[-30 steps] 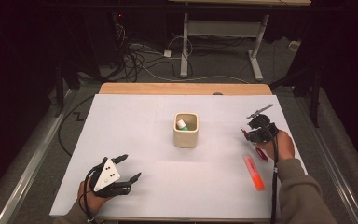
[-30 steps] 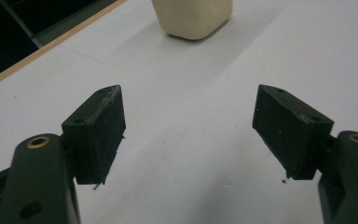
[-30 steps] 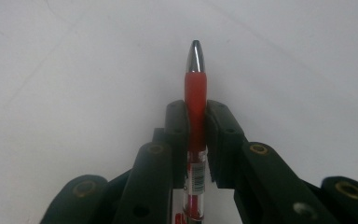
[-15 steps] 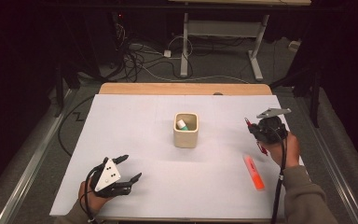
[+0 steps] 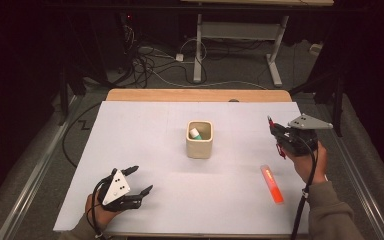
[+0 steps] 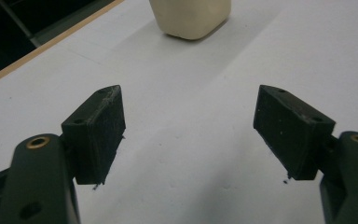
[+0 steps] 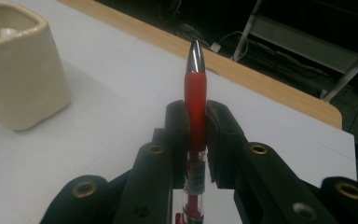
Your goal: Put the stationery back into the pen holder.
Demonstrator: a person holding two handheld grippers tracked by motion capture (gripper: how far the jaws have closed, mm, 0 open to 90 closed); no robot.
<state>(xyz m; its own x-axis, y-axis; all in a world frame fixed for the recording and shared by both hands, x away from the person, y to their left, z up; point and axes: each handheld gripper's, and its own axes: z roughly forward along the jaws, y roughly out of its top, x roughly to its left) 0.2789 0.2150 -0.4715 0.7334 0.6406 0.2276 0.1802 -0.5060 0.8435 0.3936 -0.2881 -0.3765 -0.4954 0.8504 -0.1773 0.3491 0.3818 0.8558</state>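
Red pen (image 7: 195, 100) sits clamped between the right gripper (image 7: 196, 122) jaws, silver tip poking out beyond them toward the cream cup (image 5: 200, 139), apparently gripped mid-barrel so it can be dropped in tip first. Left gripper (image 6: 189, 135) rests on the table (image 5: 145, 125), jaws wide apart and empty, the cup ahead of them.

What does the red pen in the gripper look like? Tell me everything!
The red pen has a red grip sleeve, a shiny silver cone tip and a clear plastic barrel with a label and red inside. The right gripper is shut on it, the two black jaws pressing the grip from both sides, so the tip sticks out past them. In the high view it is held up above the white table cover, right of the cream square cup, touching nothing but the gripper.
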